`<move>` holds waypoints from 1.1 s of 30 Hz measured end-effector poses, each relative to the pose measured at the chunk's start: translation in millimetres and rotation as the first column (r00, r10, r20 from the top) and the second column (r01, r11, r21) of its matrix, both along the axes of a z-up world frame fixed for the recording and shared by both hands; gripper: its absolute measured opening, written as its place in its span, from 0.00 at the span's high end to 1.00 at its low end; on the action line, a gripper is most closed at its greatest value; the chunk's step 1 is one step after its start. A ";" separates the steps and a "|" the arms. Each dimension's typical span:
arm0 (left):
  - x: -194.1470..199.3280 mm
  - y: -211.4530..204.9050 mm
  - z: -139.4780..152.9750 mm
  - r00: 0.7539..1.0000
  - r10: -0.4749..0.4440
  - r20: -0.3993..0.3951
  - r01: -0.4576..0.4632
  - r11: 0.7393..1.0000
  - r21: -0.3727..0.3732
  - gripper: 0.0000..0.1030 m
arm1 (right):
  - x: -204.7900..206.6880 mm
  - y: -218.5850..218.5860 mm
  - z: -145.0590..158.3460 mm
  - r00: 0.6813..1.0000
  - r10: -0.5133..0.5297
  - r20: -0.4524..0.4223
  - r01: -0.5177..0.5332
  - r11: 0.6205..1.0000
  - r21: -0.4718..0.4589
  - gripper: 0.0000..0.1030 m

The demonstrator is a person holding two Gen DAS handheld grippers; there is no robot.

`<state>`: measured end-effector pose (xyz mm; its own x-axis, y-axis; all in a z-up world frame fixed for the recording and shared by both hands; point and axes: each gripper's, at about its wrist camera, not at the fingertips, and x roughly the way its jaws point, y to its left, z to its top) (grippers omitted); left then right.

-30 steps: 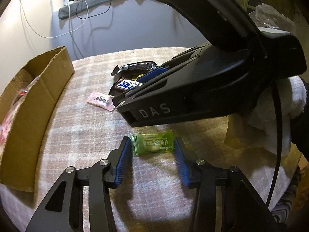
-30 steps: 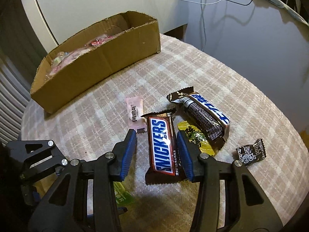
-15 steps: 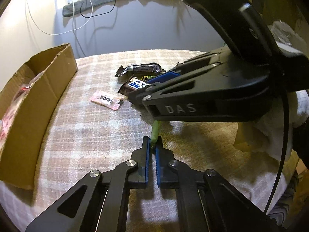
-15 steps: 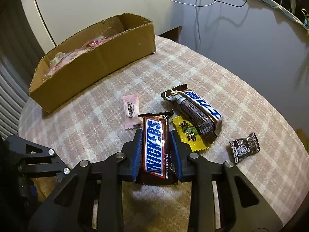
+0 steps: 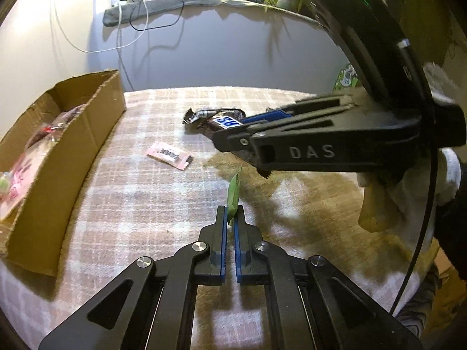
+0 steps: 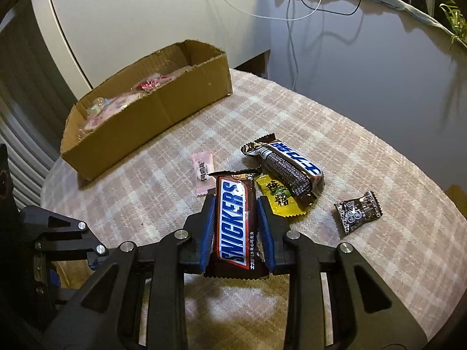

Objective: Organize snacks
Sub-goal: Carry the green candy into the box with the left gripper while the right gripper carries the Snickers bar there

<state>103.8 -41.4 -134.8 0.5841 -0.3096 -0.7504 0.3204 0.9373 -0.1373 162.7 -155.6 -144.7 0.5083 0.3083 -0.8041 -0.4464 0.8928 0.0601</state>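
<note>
Clamping Snickers bar (image 6: 235, 221), bare cloth (image 6: 292, 116) beyond

Black gripper (image 5: 230, 218) frames, blue pads, silver screws.

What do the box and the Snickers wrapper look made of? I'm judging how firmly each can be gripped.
Box: looks like plain brown corrugated cardboard, matte, with rough torn top edges. Snickers wrapper: seems a thin glossy plastic film, judging by the light glare on its print and the crimped zigzag ends.
</note>
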 end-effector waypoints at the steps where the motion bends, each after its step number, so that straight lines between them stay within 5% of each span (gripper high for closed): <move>1: -0.9 3.1 2.9 1.000 0.006 0.003 -0.006 1.000 -0.010 0.97 | -2.1 -0.9 2.5 1.000 -0.003 0.004 0.003 1.000 0.004 0.72; 19: 10.3 77.2 52.9 0.985 0.133 0.105 -0.128 0.990 -0.055 0.97 | -18.9 27.4 59.1 0.994 0.002 0.110 -0.004 1.000 0.022 0.71; 33: 20.6 136.1 74.2 0.961 0.224 0.164 -0.218 0.974 -0.053 0.97 | -1.0 79.1 75.6 0.990 0.038 0.139 -0.042 0.999 0.022 0.71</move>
<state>124.4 94.7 -60.5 0.7573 -0.1827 -0.6270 0.1271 0.9829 -0.1329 161.7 -76.5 -69.1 0.6010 0.3501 -0.7185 -0.4874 0.8730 0.0176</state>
